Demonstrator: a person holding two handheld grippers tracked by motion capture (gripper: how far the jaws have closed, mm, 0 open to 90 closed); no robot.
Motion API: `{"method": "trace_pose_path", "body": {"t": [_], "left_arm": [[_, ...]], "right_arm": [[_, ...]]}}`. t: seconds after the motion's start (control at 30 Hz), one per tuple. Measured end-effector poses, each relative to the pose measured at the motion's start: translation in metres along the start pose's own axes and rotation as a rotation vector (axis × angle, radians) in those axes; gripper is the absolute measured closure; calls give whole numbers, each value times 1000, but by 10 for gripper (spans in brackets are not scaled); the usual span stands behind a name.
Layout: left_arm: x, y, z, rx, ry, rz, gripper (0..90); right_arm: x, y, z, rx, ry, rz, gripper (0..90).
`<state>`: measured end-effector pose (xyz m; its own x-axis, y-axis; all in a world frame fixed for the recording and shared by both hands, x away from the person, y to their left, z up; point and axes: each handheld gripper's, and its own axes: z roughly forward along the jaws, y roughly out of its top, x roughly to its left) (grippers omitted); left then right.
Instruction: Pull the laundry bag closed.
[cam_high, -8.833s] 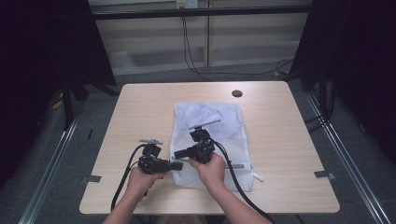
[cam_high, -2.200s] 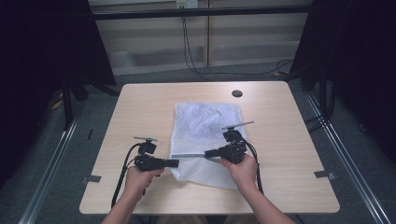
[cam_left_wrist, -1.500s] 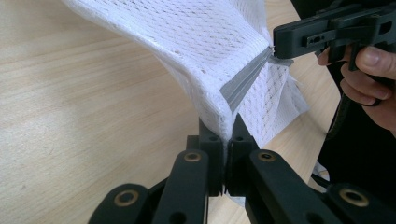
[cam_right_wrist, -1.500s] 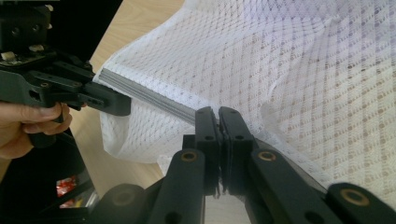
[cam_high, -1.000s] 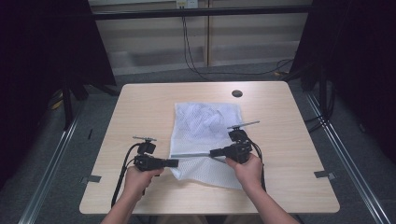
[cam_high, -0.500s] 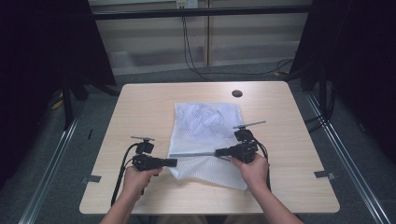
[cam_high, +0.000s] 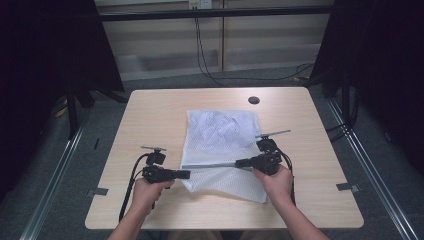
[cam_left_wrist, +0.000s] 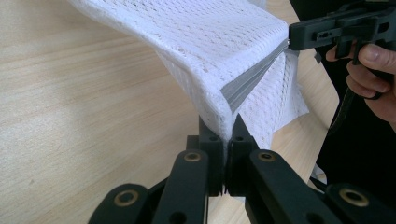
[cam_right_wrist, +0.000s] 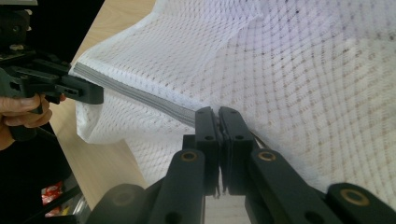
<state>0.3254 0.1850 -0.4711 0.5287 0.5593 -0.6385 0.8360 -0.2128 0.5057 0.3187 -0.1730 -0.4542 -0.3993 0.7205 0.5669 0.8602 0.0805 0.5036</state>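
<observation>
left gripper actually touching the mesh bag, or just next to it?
Touching. The left gripper view shows the left gripper with its jaws shut on the corner of the white mesh bag, where the grey zipper strip ends, with no gap.

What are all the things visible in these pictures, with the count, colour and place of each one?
mesh bag: one, white, flat on the middle of the table, its near part lifted.
grey zipper strip: one, grey, stretched across the bag between the two tongs.
table: one, light wood, centre of the high view.
round hole cap: one, dark, far right part of the table.
left tongs: one, black, shut on the bag's left corner.
right tongs: one, black, shut on the strip farther right.
hands: two, at the near edge.
</observation>
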Motion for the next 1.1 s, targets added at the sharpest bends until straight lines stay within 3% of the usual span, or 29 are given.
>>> {"method": "trace_pose_path", "body": {"t": [1.1], "left_arm": [[0, 0, 0, 1, -2, 1, 887]], "right_arm": [[-17, -8, -19, -13, -32, 11, 873]]}}
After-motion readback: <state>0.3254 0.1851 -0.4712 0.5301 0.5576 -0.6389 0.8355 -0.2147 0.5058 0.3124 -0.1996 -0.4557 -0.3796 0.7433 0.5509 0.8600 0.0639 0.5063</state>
